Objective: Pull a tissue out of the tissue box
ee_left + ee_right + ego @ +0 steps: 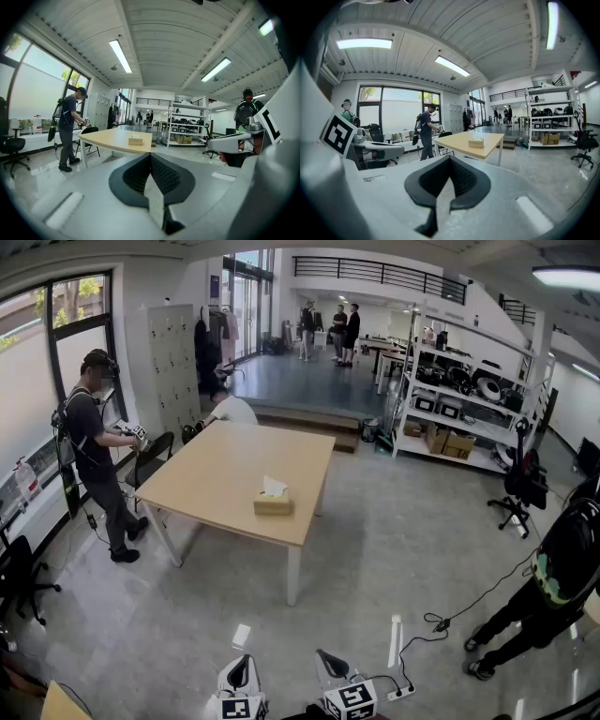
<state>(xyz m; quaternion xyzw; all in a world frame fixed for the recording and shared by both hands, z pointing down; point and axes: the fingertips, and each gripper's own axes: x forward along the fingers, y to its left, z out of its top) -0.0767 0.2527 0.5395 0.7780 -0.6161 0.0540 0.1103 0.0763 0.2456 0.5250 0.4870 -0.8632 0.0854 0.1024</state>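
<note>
Head view shows your left gripper [240,673] and right gripper [330,664] at the bottom edge, each with its jaws pressed together on nothing. Well ahead, the tissue box [273,504] sits on the wooden table [225,465] near its closest edge, with a tissue [274,487] poking up. You're only approaching; next you'd likely close in, spread one gripper's jaws and pinch that tissue.

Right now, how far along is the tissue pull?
Done: nothing; the tissue stands up from the tissue box on the table. In hand: nothing; left gripper and right gripper are shut, empty, well short of the table. Left: approach, grip, pull.
</note>
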